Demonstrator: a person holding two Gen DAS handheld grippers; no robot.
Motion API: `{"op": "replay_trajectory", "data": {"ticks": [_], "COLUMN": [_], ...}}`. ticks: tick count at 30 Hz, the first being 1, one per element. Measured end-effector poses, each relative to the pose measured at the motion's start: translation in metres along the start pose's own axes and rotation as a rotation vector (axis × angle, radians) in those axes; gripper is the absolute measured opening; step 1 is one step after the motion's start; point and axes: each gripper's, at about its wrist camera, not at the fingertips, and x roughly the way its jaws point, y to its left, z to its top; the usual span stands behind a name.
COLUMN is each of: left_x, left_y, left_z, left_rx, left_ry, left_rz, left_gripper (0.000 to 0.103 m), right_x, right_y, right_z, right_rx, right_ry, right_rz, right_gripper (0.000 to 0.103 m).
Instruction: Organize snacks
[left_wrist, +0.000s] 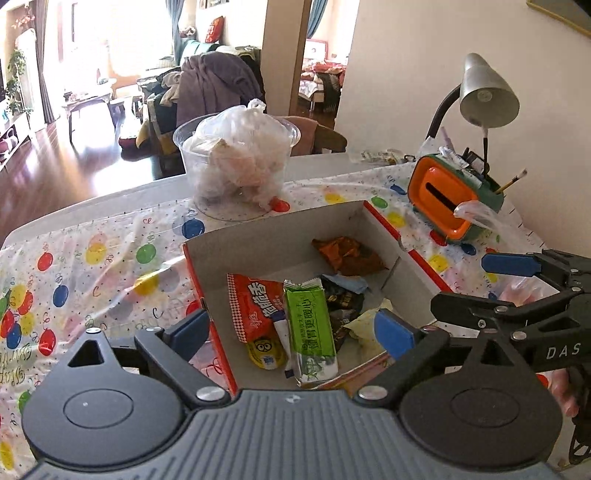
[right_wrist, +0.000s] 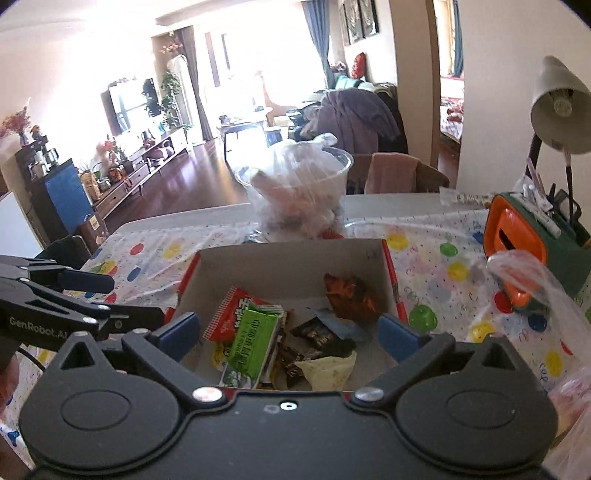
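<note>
A cardboard box (left_wrist: 277, 229) with red outer sides sits open on the table, also seen in the right wrist view (right_wrist: 288, 266). Inside lie a red packet (left_wrist: 251, 306), a green packet (left_wrist: 310, 325), a yellow tube (left_wrist: 264, 354), dark wrappers (left_wrist: 341, 299), a crumpled orange-brown packet (left_wrist: 349, 254) and a pale yellow packet (left_wrist: 364, 325). My left gripper (left_wrist: 291, 332) hangs open over the box's near left side, nothing between its blue pads. My right gripper (right_wrist: 288, 332) is open above the box's near edge, empty too. Each shows from the side in the other's view: right gripper (left_wrist: 465, 284), left gripper (right_wrist: 125, 299).
A clear plastic tub (left_wrist: 236, 162) stuffed with a bag stands behind the box. An orange and green pen holder (left_wrist: 454, 192) and a desk lamp (left_wrist: 487, 96) stand at the back right by the wall. A balloon-print cloth (left_wrist: 92, 258) covers the table. A thin plastic bag (right_wrist: 535, 280) lies at the right.
</note>
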Motion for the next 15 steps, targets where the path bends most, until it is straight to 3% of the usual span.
{"op": "replay_trajectory", "data": {"ticks": [15], "left_x": [-0.019], "left_y": [-0.004], "left_z": [-0.010], "left_rx": [-0.017], "left_ry": [-0.027], "left_rz": [0.014], "left_gripper": [0.097], "right_x": [-0.015], "right_y": [0.008], "right_z": [-0.003], "right_rx": [0.004], "right_ry": [-0.033], "right_rz": [0.004], "right_gripper": [0.103]}}
